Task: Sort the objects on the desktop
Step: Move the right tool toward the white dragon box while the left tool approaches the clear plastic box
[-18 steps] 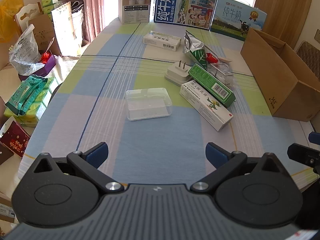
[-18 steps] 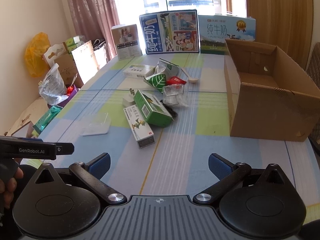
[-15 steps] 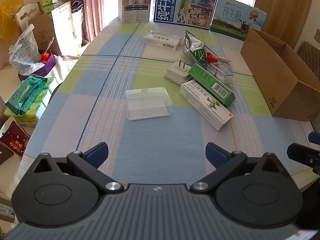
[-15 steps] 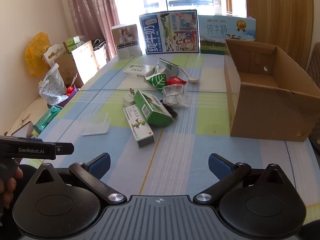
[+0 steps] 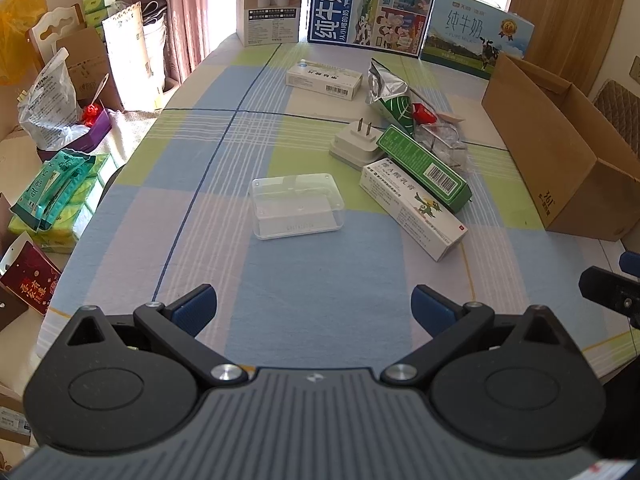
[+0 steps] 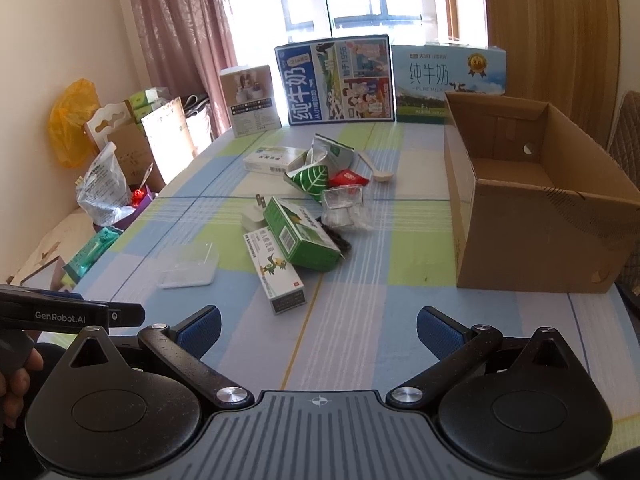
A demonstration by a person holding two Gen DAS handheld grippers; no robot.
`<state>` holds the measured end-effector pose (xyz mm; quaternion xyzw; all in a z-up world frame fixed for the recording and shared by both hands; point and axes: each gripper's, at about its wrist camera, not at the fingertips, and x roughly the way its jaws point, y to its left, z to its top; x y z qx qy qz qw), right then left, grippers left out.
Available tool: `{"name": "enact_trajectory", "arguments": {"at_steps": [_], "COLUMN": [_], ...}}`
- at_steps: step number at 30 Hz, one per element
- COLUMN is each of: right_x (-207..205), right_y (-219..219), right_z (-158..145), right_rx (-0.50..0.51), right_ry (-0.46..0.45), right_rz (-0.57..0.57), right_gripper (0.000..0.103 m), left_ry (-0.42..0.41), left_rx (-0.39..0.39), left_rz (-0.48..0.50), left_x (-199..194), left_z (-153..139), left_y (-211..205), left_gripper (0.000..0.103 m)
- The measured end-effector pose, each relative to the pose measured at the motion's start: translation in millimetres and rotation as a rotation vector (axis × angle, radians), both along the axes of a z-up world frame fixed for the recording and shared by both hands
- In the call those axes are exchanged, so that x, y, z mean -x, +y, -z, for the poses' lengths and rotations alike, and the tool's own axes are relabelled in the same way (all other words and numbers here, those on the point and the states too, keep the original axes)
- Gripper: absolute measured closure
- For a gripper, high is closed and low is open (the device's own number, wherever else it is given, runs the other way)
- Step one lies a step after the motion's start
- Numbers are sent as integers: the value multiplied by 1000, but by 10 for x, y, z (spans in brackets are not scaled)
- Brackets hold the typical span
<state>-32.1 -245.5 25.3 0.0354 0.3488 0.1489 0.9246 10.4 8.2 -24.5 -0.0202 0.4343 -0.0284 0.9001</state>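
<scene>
Left wrist view looked down the bench (image 5: 320,280) from its near edge. Left tongs (image 5: 314,306) were spread wide with nothing between them, hovering over bare checked cloth. Right tongs (image 6: 318,326) were likewise spread wide and empty, over the cloth near the bench's front.

Only the right view showed the inside of the cardboard box (image 6: 532,216): open-topped, nothing visible in it, standing at the bench's right side. The left view caught just its outer walls. The right view also showed a pale spoon (image 6: 378,170) beyond the pile and a hand (image 6: 16,376) at the left edge on the other device's grip. The left view showed more plainly the clear plastic box (image 5: 296,204), lying alone near the bench's middle, apart from the pile, with a white label or card inside; its text was too small to read.

The pile sat right of centre. A long white carton (image 5: 412,208) lay flat, and a green carton (image 5: 424,168) leaned across its far end. A white plug adapter (image 5: 356,144) with two prongs upward lay just behind them. Further back were a green-and-silver foil pouch (image 5: 390,92), a small red packet (image 5: 424,112), and crumpled clear packaging (image 5: 440,140), possibly a small container. A white medicine box (image 5: 324,78) lay apart, toward the far end.
</scene>
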Motion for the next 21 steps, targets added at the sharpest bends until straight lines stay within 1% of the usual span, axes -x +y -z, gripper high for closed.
{"name": "enact_trajectory", "arguments": {"at_steps": [4, 12, 16, 20, 21], "right_x": [-34, -94, -154, -187, -217], "right_y": [-10, 35, 85, 159, 169], "right_z": [16, 57, 100, 138, 155], "right_rx": [-3, 11, 15, 46, 42], "right_ry": [15, 27, 35, -8, -3], "right_rz": [0, -29, -50, -59, -63], "right_gripper": [2, 2, 2, 2, 2], "left_ry": [0, -2, -12, -16, -15], "left_rx": [3, 41, 35, 3, -6], "left_rz": [0, 8, 33, 60, 69], "left_x": [-1, -10, -69, -200, -245], "left_z": [-2, -79, -137, -176, -179], "left_y": [-2, 23, 57, 140, 172], "left_gripper": [1, 1, 1, 1, 1]}}
